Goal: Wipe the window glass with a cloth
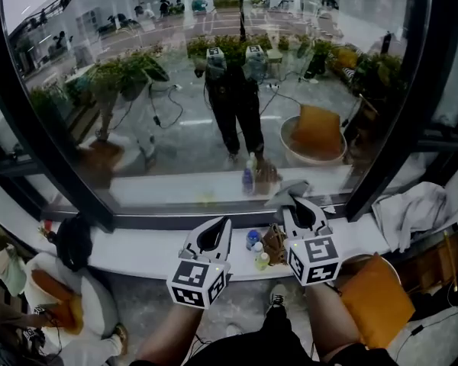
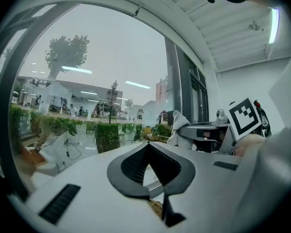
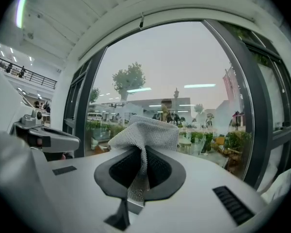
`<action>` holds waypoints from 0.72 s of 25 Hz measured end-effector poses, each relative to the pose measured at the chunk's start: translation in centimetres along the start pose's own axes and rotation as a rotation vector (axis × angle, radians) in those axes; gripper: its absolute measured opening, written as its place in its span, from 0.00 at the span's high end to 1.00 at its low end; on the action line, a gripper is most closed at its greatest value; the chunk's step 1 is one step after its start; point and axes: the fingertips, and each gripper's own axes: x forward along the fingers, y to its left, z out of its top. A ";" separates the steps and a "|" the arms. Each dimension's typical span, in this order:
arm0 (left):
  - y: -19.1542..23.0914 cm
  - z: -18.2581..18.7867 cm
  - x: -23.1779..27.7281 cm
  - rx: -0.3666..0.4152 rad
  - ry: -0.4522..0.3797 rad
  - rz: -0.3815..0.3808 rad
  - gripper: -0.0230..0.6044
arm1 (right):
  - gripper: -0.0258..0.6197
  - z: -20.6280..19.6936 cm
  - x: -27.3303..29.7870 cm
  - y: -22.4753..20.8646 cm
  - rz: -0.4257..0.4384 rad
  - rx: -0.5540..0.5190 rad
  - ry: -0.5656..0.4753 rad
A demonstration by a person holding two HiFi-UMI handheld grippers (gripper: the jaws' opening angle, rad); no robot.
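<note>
The big window glass (image 1: 214,90) fills the upper head view, reflecting the person and both grippers. My right gripper (image 1: 299,207) is shut on a grey mesh cloth (image 1: 287,191), held just short of the pane's lower edge above the sill. In the right gripper view the cloth (image 3: 145,130) bunches out beyond the right gripper (image 3: 144,150), with the glass (image 3: 179,72) behind it. My left gripper (image 1: 220,224) is beside it to the left, lower. In the left gripper view the left gripper (image 2: 148,142) is shut on nothing, facing the glass (image 2: 111,76).
A white sill (image 1: 145,254) runs below the pane, with small bottles (image 1: 253,241) and a brown object (image 1: 275,244) between the grippers. Black frame posts (image 1: 401,105) bound the pane. A white cloth heap (image 1: 412,208) lies right, an orange cushion (image 1: 378,300) below, a dark bag (image 1: 74,239) left.
</note>
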 end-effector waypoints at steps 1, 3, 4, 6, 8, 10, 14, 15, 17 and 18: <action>0.0 -0.2 -0.5 -0.001 0.002 0.000 0.95 | 0.90 -0.2 -0.4 0.6 0.004 0.001 0.002; 0.1 -0.3 -1.3 -0.006 0.004 0.001 0.95 | 0.90 -0.3 -1.0 1.8 0.012 0.004 0.006; 0.1 -0.3 -1.6 -0.008 0.005 0.000 0.95 | 0.90 -0.3 -1.4 2.2 0.014 0.006 0.007; -0.2 -0.4 -2.0 -0.013 0.008 -0.006 0.95 | 0.90 -0.4 -2.1 2.9 0.016 0.011 0.011; -0.5 -0.6 -2.2 -0.013 0.012 -0.015 0.95 | 0.90 -0.6 -2.7 3.2 0.012 0.018 0.010; -0.6 -0.7 -2.2 -0.010 0.006 -0.018 0.95 | 0.90 -0.7 -3.2 3.4 0.008 0.020 0.007; -0.4 -0.6 -1.2 -0.013 0.000 -0.021 0.95 | 0.90 -1.0 -3.0 3.1 0.003 0.022 0.007; -0.5 -0.7 -1.0 -0.012 0.003 -0.024 0.95 | 0.90 -1.1 -3.1 2.9 0.001 0.024 0.009; -0.7 -0.7 -0.6 -0.014 0.005 -0.026 0.95 | 0.90 -1.3 -3.2 2.6 0.002 0.026 0.013; -0.7 -0.6 -0.5 -0.015 0.003 -0.024 0.95 | 0.90 -1.3 -3.1 2.6 0.004 0.026 0.015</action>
